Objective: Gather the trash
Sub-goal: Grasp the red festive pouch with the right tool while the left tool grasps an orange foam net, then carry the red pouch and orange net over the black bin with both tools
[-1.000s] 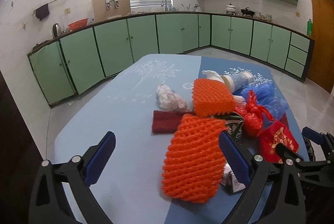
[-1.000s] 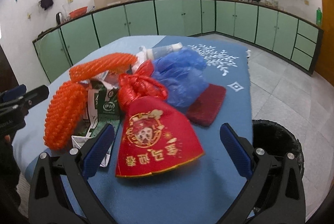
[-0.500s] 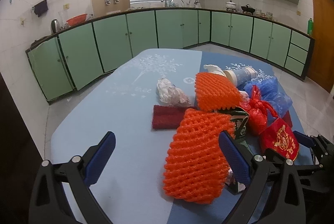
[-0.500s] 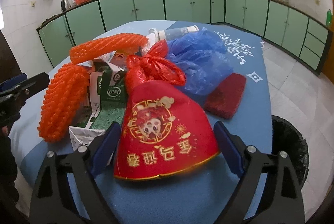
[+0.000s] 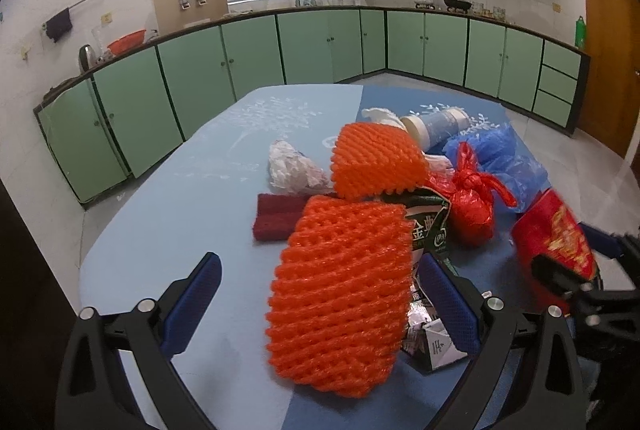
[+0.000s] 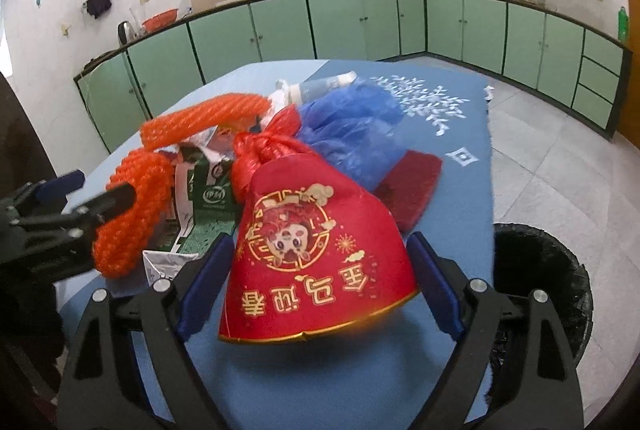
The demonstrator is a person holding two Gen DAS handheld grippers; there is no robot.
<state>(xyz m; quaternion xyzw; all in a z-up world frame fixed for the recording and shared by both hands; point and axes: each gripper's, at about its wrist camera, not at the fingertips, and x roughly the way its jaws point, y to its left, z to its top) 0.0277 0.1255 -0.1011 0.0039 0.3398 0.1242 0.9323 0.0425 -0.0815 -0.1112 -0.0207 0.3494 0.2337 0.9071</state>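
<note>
Your right gripper [image 6: 318, 270] tilts down toward the blue tablecloth [image 6: 452, 133], and its jaws, which have just been narrowing, bracket the wide gold-trimmed end of the red fabric pouch printed with gold characters [image 6: 316, 242]; the blue pads [image 6: 204, 276] sit just beside the pouch's edges, and you cannot tell from this view whether they press on it yet. Your left gripper [image 5: 320, 302] also slopes downward, its jaws spread wide with the nearer orange foam mesh sleeve [image 5: 340, 290] lying between them, untouched on either side. Beyond that sleeve your left camera shows a second orange mesh sleeve [image 5: 374, 161], a crumpled white plastic wrapper [image 5: 292, 169] and a dark red scouring pad [image 5: 276, 216], the last two hidden from your right camera behind the pile. Both views show the torn green-and-white milk carton [image 6: 208, 189], the knotted red plastic bag [image 6: 264, 153], the crumpled blue plastic bag [image 6: 352, 125] and a clear plastic bottle [image 6: 324, 83] lying at the far end of the heap. Only your right camera shows another dark red pad [image 6: 412, 185] just past its right finger, and, on the floor to the right of the table, a round black-lined trash bin [image 6: 540, 282] whose contents cannot be made out.
</note>
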